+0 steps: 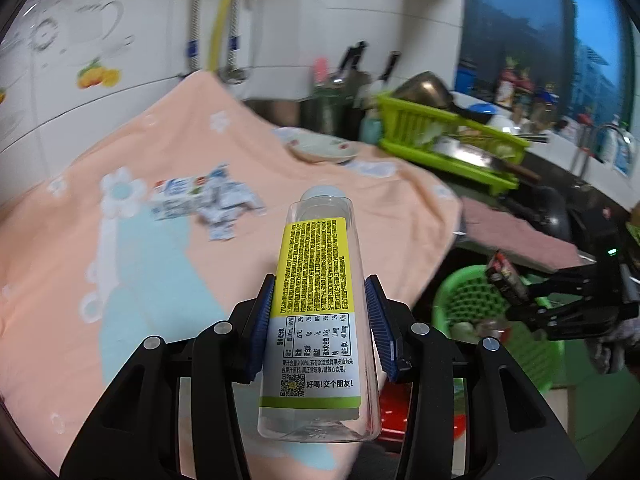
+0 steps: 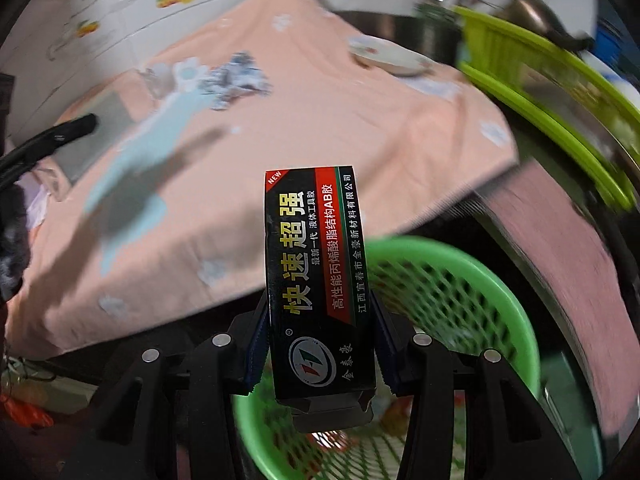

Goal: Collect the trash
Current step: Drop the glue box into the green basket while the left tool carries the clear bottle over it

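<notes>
Right claw (image 2: pixel 318 344) pinching the black box (image 2: pixel 316 280), I'm centring it over the green basket (image 2: pixel 460 280) before loosening, left claw (image 1: pixel 320 328) pinching the bottle (image 1: pixel 320 300).

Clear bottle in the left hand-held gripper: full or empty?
Empty, as far as shows. The clear bottle is see-through above and below its label with no liquid line, held between the left hand-held gripper pads.
</notes>
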The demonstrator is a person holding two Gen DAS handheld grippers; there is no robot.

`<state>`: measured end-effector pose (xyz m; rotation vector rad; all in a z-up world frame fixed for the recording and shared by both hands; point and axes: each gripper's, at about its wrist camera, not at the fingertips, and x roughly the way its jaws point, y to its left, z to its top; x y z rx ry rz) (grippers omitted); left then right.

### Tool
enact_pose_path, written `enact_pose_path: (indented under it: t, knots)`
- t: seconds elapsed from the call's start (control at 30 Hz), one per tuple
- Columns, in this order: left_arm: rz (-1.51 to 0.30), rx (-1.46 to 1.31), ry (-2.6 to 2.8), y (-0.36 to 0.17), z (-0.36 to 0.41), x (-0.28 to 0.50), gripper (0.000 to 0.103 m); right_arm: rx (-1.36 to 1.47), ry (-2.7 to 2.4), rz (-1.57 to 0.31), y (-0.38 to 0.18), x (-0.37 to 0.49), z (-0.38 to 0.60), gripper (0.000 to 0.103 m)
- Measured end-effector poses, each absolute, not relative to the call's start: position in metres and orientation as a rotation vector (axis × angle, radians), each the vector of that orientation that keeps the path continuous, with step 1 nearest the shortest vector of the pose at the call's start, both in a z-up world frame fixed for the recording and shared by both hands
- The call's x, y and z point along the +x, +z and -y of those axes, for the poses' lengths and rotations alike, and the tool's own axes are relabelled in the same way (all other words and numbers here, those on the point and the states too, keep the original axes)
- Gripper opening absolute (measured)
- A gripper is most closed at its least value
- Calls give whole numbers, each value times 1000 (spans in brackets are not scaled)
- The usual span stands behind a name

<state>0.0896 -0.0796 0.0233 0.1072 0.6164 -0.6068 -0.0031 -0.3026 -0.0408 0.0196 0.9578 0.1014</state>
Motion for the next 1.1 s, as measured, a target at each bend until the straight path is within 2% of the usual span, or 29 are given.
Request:
enact_pose_path:
  t: [0.37,0.67,0.77,0.87,1.1]
  knots:
    - [-593,118,-765,30,137,55,44,49,-23,-995,-63,-26,342,44]
    - [-607,116,-844,25,169,42,44,62,-66,-989,-59,-35,353,44]
    - [-608,124,-868,22,180,36,44,71,-66,-986,-58,-41,357,50]
    - [-614,126,-882,19,187,32,44,70,-65,-977,-55,-48,360,52]
    - [-657,126,-919,4,211,29,44,68,-64,-936,-46,-53,369,66]
